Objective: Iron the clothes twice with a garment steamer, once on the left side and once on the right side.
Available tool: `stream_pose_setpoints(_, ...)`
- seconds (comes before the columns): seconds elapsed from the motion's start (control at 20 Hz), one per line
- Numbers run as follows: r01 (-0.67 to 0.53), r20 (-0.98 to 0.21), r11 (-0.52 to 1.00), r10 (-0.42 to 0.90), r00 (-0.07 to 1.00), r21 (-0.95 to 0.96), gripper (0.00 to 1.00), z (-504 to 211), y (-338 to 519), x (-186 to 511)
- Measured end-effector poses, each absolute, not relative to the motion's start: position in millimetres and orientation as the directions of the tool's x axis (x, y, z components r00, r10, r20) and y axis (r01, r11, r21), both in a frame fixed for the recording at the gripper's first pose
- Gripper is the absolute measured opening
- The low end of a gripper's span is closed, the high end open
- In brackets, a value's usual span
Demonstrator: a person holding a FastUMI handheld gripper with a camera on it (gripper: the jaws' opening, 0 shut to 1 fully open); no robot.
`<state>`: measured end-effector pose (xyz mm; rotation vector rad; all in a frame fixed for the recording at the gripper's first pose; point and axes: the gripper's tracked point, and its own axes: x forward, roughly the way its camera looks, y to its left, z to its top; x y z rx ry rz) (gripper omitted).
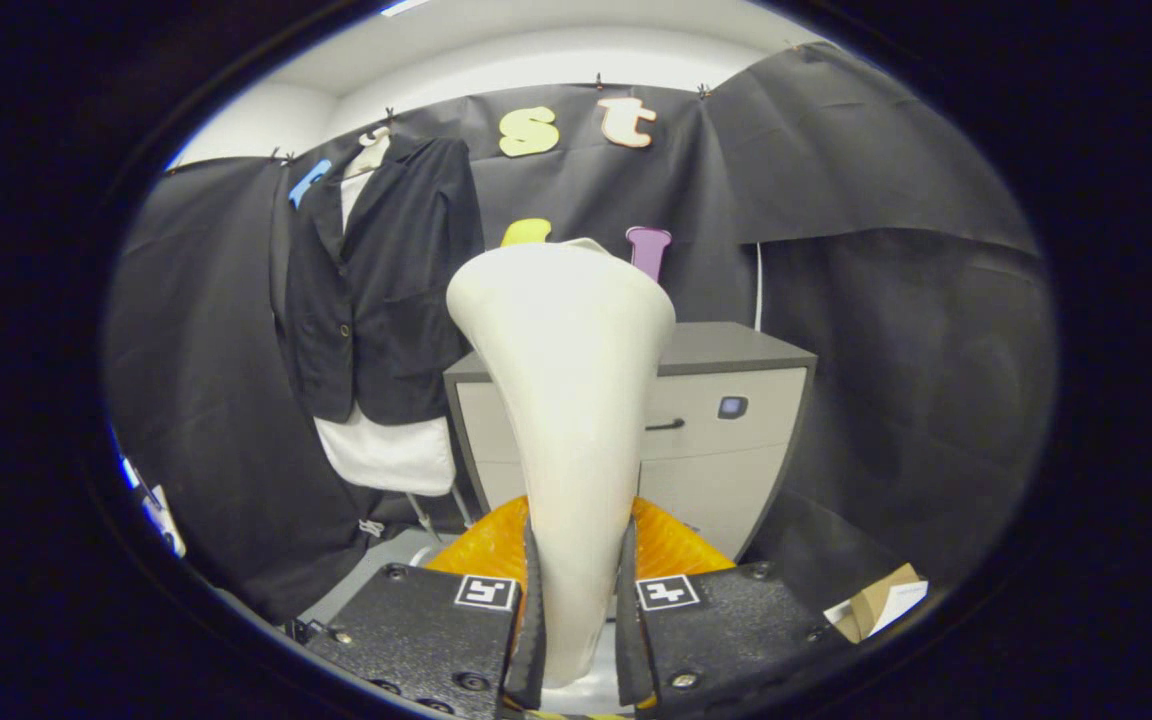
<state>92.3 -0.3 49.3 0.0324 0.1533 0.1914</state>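
Here, the gripper (576,620) has its jaws clamped on the narrow handle of a cream steamer (566,400), one finger pressing each side of it. The steamer stands upright between the fingers and widens toward a broad head at the top, which covers the left part of a cabinet (736,400) beyond.

Beyond and to the left of the steamer, a dark jacket (386,290) hangs from a hanger against the booth's black cloth wall. The jacket hangs open at the collar over a white shirt (386,455), whose hem shows below the jacket's lower edge. Steamer and jacket are apart, with the steamer's head level with the jacket's lower half.

The cabinet is grey-topped with pale drawer fronts; a dark handle and a small dark square panel sit on its upper drawer. It stands against the cloth wall, just right of the hanging clothes.

An orange part (671,545) shows low down on either side of the steamer's handle, just ahead of the fingers; what it belongs to cannot be made out. A small brown and white box (881,600) lies low on the right, beside the gripper's body.
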Motion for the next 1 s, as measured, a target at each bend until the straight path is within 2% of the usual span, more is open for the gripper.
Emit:
stream_pose_setpoints(0.4, -0.21, -0.155, 0.976, 0.217, 0.964, 0.059, 0.31, 25.3, -22.8, 56.8)
stream_pose_setpoints(1.0, -0.236, -0.152, 0.97, 0.243, 0.958, 0.063, 0.31, 31.7, -22.4, 47.4)
